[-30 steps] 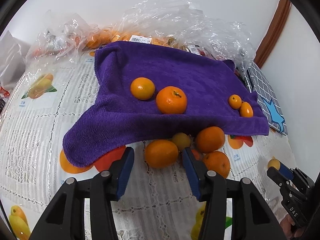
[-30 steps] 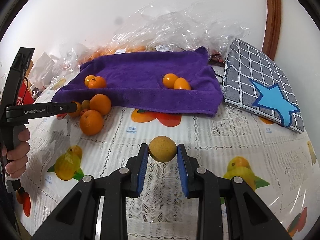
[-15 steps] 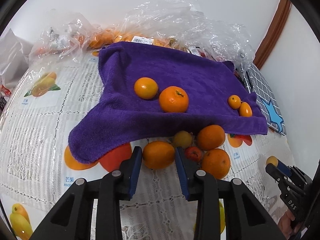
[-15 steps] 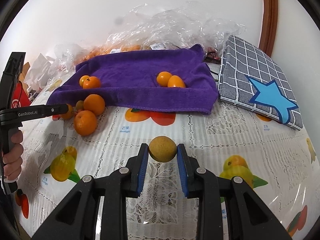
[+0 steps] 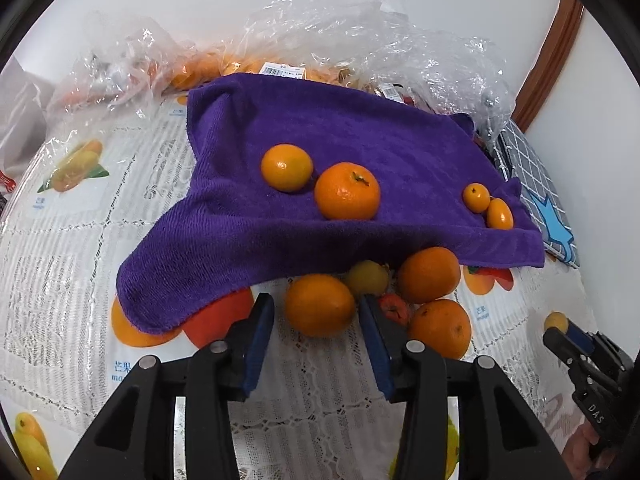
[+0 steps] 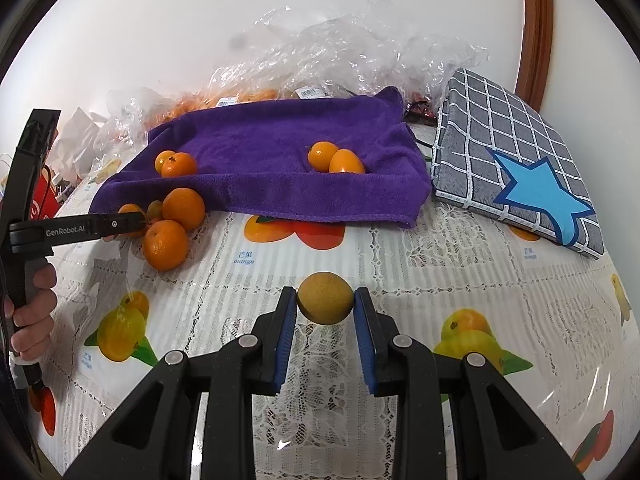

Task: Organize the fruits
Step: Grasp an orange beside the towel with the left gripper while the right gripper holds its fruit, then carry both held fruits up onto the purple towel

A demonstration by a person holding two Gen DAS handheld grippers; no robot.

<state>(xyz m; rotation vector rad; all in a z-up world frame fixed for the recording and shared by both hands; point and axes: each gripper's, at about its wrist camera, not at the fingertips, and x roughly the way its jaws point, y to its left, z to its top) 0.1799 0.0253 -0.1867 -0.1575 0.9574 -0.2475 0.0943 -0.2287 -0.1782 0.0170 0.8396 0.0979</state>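
An orange point(image 5: 320, 308) lies on the fruit-print tablecloth between the fingers of my left gripper point(image 5: 315, 302). Its jaws are opening, and the left pad stands clear of the fruit. Beside it lie two more oranges point(image 5: 428, 275), a small yellow fruit point(image 5: 367, 278) and a small red one point(image 5: 394, 308). The purple towel point(image 5: 360, 140) carries two oranges point(image 5: 347, 191) and two small oval ones point(image 5: 476, 197). My right gripper point(image 6: 325, 294) is shut on a round yellow-brown fruit point(image 6: 325, 299), held above the cloth. The right wrist view shows the left gripper point(image 6: 132, 220) at the orange pile.
Crumpled clear plastic bags point(image 5: 360, 40) with more fruit lie behind the towel, against the wall. A grey checked cushion with a blue star point(image 6: 516, 160) rests at the right. A hand point(image 6: 32, 312) holds the left gripper's handle at the table's left edge.
My left gripper closed in around the front orange from wide open, then widened a little. The right gripper kept its hold on the yellow-brown fruit and stayed put.
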